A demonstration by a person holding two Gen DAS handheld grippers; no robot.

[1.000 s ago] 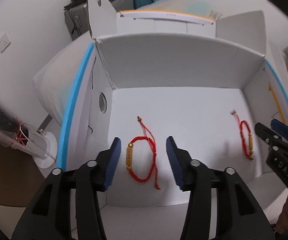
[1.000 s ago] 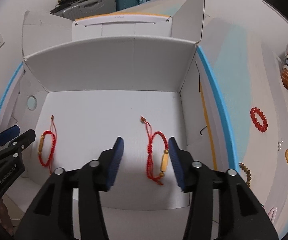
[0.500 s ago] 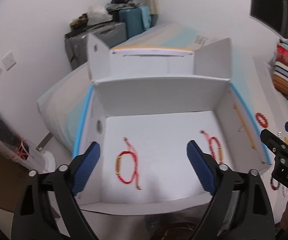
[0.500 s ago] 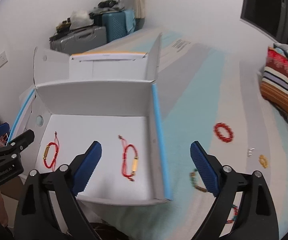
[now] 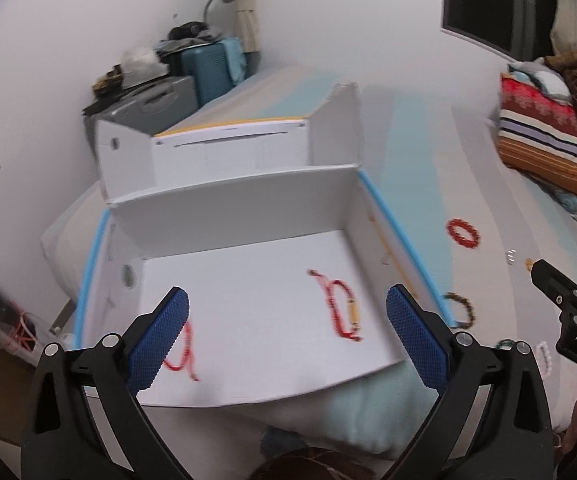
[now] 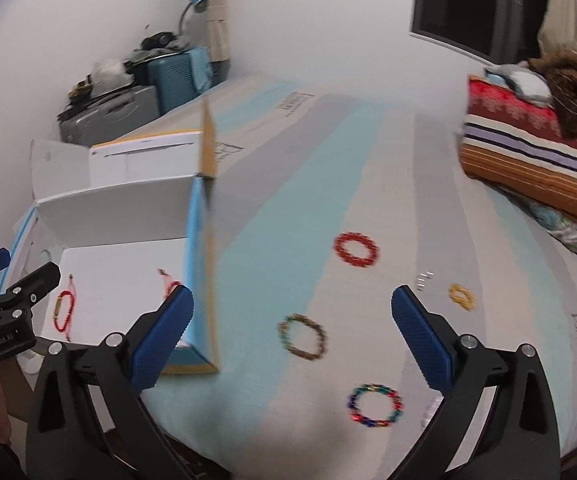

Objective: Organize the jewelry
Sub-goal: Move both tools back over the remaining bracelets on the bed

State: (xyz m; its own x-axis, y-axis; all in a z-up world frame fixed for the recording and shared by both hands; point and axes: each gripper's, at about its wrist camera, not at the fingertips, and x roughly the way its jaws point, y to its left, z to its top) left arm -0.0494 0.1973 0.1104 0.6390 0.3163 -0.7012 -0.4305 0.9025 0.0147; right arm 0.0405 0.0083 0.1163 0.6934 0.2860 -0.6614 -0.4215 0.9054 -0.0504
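Note:
An open white box (image 5: 248, 216) with blue edges lies on the bed. Two red cord bracelets with gold beads lie on its floor, one at the right (image 5: 342, 312) and one at the left (image 5: 180, 358), partly behind my left finger. My left gripper (image 5: 286, 338) is open and empty above the box's near edge. My right gripper (image 6: 292, 342) is open and empty over the bedspread, above a brown bead bracelet (image 6: 302, 336). A red bead bracelet (image 6: 356, 249), a multicoloured one (image 6: 374, 405) and a small gold one (image 6: 461, 296) lie around it.
The striped bedspread (image 6: 288, 184) runs back to the wall. Folded striped blankets (image 6: 528, 160) sit at the far right. Suitcases (image 5: 148, 100) stand behind the box. The box's upright right wall (image 6: 200, 264) stands between the two grippers. Small white beads (image 6: 424, 280) lie near the gold bracelet.
Both grippers have opened wide, pulled back and swung right. The two red cord bracelets stay on the box floor. The right gripper now faces the loose bracelets on the bed.

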